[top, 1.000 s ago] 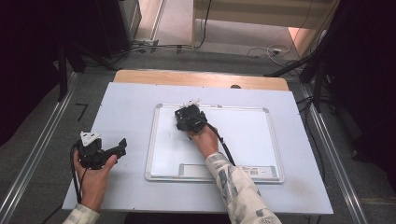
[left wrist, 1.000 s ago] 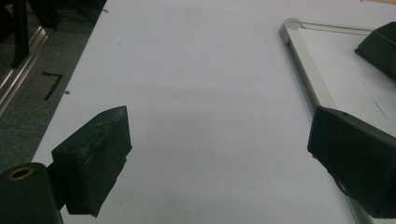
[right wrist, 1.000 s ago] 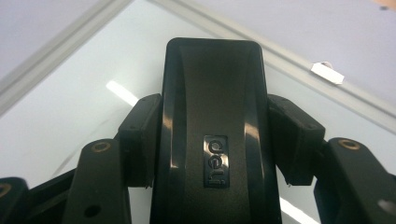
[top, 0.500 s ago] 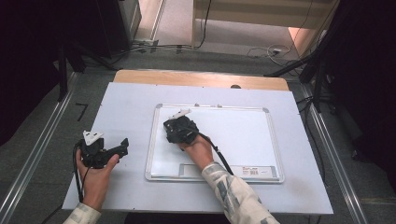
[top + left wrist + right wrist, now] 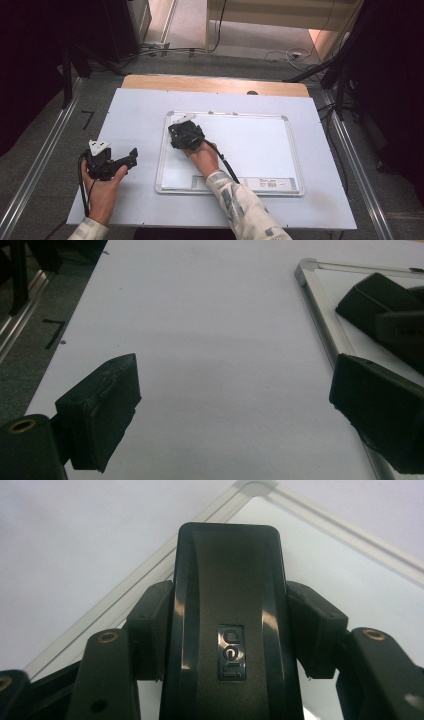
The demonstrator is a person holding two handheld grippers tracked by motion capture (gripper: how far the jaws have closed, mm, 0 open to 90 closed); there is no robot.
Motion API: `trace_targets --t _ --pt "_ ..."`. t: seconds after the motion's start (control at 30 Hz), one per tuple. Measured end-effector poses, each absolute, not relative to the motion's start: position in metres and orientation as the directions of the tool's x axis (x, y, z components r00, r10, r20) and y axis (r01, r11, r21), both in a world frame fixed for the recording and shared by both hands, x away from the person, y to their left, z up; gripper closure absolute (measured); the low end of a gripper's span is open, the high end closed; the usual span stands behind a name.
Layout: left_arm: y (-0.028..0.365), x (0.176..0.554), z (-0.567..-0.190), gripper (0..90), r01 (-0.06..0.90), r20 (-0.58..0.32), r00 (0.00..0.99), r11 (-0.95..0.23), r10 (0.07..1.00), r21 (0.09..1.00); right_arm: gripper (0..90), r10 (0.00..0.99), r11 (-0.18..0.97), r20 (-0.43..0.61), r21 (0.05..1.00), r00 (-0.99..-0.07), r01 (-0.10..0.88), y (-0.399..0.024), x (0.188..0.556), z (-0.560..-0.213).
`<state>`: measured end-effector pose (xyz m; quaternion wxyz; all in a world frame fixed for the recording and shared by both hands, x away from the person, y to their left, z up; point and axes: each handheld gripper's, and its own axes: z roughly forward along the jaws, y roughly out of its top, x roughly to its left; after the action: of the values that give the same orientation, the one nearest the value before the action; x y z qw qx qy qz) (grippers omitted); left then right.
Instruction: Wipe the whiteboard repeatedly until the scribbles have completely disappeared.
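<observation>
Item: black plastic whiteboard eraser [image 5: 227, 630], oblong with rounded corners and a small embossed brand badge on its back. Location: in the high view, centre-left of the frame, pressed flat on the near upper-left corner of the whiteboard. Held by the right gripper [image 5: 182, 134], whose fingers [image 5: 150, 630] are closed in on the eraser's two long sides.

Item: white rectangular whiteboard with a thin silver metal frame [image 5: 295, 150], lying flat on the bench, centre to right of the frame. Its surface looks clean wherever it shows; no marks can be made out. Judged progress: wiping appears well along, with the eraser working the upper-left corner; whether any faint marks remain cannot be told. Left to do, by judgement: finish that corner and set the eraser down.

Item: left gripper [image 5: 131, 155], lower left of the high view, resting on the bench just beside the board's left edge. Fingers [image 5: 100, 415] wide apart, nothing between them; idle.

Item: pale blue-white bench top [image 5: 135, 110], bare around the board.

Surroundings: light wooden strip [image 5: 215, 84] along the far edge of the bench; metal rails at left and right; cables on the grey floor at the top of the frame. The right gripper's own black cable [image 5: 225, 162] trails across the board beside the forearm. Nothing else stands in the eraser's way.
</observation>
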<state>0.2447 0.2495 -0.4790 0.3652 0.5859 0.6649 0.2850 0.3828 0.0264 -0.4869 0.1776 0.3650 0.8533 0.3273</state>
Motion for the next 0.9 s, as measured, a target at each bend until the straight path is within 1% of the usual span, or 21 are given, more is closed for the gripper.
trace_targets --t 0.23,0.5,0.7,0.9 --pt "0.254 0.243 -0.480 6.4 0.571 -0.161 -0.059 0.165 0.985 0.804 38.7 0.788 0.475 -0.057 0.690 -0.613 0.546 0.015 0.416 -0.486" --pt "0.255 0.241 -0.480 6.5 0.571 -0.159 -0.064 0.167 0.985 0.804 38.7 0.825 0.440 -0.055 0.686 -0.563 0.579 -0.014 0.431 -0.484" --pt "0.253 0.242 -0.480 6.5 0.573 -0.155 -0.059 0.160 0.986 0.804 38.6 0.842 0.422 -0.053 0.685 -0.537 0.594 -0.016 0.430 -0.484" --pt "0.250 0.247 -0.481 6.5 0.579 -0.147 -0.051 0.149 0.988 0.802 38.5 0.802 0.460 -0.054 0.691 -0.594 0.558 0.000 0.410 -0.486"
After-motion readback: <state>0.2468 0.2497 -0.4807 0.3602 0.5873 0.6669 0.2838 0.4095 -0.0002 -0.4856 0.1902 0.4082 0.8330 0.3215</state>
